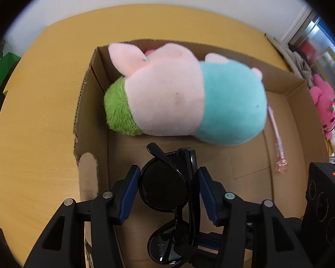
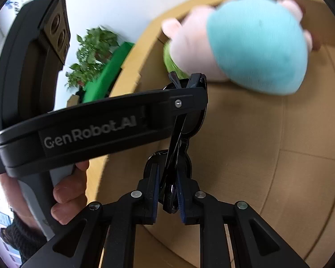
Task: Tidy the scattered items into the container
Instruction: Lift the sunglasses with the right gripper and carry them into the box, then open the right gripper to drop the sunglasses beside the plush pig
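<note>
Black folded sunglasses (image 1: 167, 187) hang over the open cardboard box (image 1: 87, 102). My left gripper (image 1: 166, 178) has its blue pads on either side of one lens, closed on it. My right gripper (image 2: 167, 178) is shut on the other lens of the sunglasses (image 2: 178, 138). A plush toy (image 1: 185, 98), pink, teal and green, lies in the box at the far side; it also shows in the right wrist view (image 2: 245, 44). A pink pen (image 1: 277, 138) lies on the box floor at the right.
The box stands on a yellow wooden table (image 1: 38, 116). A white wall is behind it. Pink plush toys (image 1: 323, 105) lie on a shelf at the right. A potted plant (image 2: 91, 51) and a green object (image 2: 109, 71) stand beyond the table's left edge.
</note>
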Demonstrator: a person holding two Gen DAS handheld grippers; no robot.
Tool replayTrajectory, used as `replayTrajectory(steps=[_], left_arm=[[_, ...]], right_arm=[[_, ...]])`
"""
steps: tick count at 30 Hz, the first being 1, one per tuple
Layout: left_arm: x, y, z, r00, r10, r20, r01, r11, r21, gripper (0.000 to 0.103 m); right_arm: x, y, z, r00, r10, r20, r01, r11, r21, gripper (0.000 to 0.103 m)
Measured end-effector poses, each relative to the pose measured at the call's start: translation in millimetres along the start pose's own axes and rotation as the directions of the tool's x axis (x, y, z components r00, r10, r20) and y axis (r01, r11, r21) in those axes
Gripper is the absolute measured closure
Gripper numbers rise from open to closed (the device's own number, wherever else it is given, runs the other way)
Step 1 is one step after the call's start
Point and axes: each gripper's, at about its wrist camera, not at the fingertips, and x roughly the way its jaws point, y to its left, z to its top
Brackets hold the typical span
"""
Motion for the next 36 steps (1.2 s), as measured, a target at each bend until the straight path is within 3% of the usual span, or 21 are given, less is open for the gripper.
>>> replayTrajectory(steps=[9, 14, 17, 19, 22, 24, 27, 32, 36], left_arm=[[20, -8, 1, 0.994, 0.101, -0.049, -0.099, 0.995, 0.03, 0.051], [14, -11, -3, 0.994, 0.107, -0.012, -0.107, 0.994, 0.028, 0.051], [-3, -14, -7, 0.991, 0.13, 0.039, -0.132, 0.99, 0.044, 0.051], [-22, -13, -12, 0.987, 0.135, 0.087, -0.14, 0.989, 0.044, 0.051], [-59, -11, -28, 0.974, 0.141, 0.177, -0.149, 0.989, 0.028, 0.05], [-86, -10, -40, 0.959, 0.137, 0.247, -0.143, 0.99, 0.006, 0.046], [-120, -10, -74, 0.932, 0.124, 0.34, -0.124, 0.992, -0.022, 0.037], [-157, -23, -117, 0.887, 0.121, 0.445, -0.117, 0.992, -0.037, 0.028], [-174, -40, -150, 0.866, 0.133, 0.482, -0.109, 0.991, -0.077, 0.027]], right_arm=[[16, -15, 1, 0.999, -0.013, -0.049, 0.017, 0.997, 0.069, 0.087], [12, -13, -2, 0.999, -0.024, -0.028, 0.026, 0.998, 0.065, 0.082], [8, -11, -7, 0.999, -0.034, -0.022, 0.035, 0.998, 0.059, 0.059], [-4, -6, -14, 0.998, -0.055, 0.016, 0.054, 0.997, 0.046, 0.031], [-36, 8, -32, 0.994, -0.059, 0.096, 0.059, 0.998, 0.007, 0.012], [-63, 22, -53, 0.984, -0.079, 0.161, 0.086, 0.996, -0.038, 0.006], [-103, 35, -75, 0.949, -0.172, 0.265, 0.206, 0.973, -0.107, 0.0], [-135, 56, -112, 0.825, -0.364, 0.432, 0.474, 0.862, -0.179, 0.0], [-155, 67, -129, 0.768, -0.396, 0.503, 0.547, 0.814, -0.195, 0.0]])
